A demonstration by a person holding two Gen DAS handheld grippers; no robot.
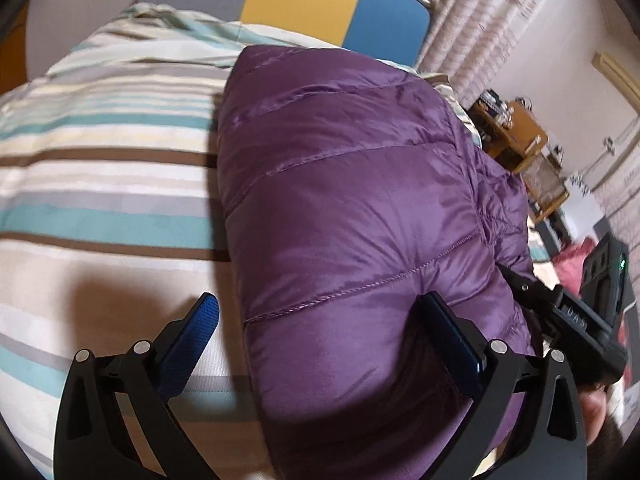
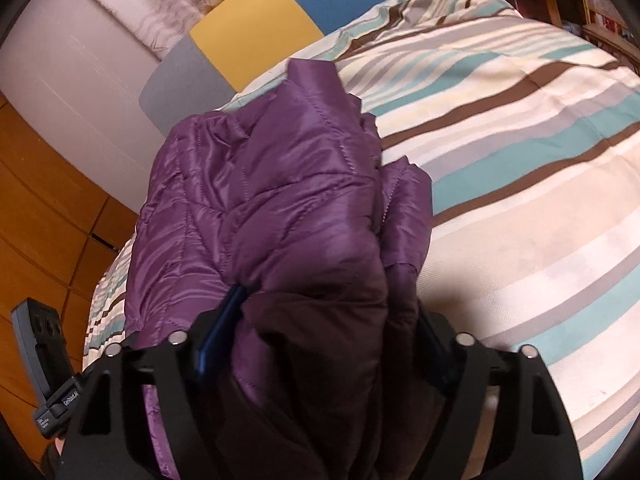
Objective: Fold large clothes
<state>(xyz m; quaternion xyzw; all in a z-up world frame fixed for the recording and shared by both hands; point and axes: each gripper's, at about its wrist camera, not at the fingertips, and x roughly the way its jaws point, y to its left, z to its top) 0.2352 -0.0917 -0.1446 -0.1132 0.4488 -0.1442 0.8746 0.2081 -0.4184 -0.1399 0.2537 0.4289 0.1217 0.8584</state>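
The shiny purple quilted down jacket [image 1: 352, 216] lies bundled on the striped cotton duvet [image 1: 100, 184]. Looks mid-fold: the right gripper [image 2: 324, 320] is clamped around a puffy slippery wad, while the left gripper [image 1: 320, 320] gapes wide, one finger pressing the jacket's edge. Next it probably needs flattening.

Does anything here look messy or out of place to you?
Mostly tidy. The purple puffer jacket lies folded on the striped duvet, but its far end is rumpled, with a corner sticking up unevenly. The right gripper has bunched fabric between its jaws; the left gripper stands open.
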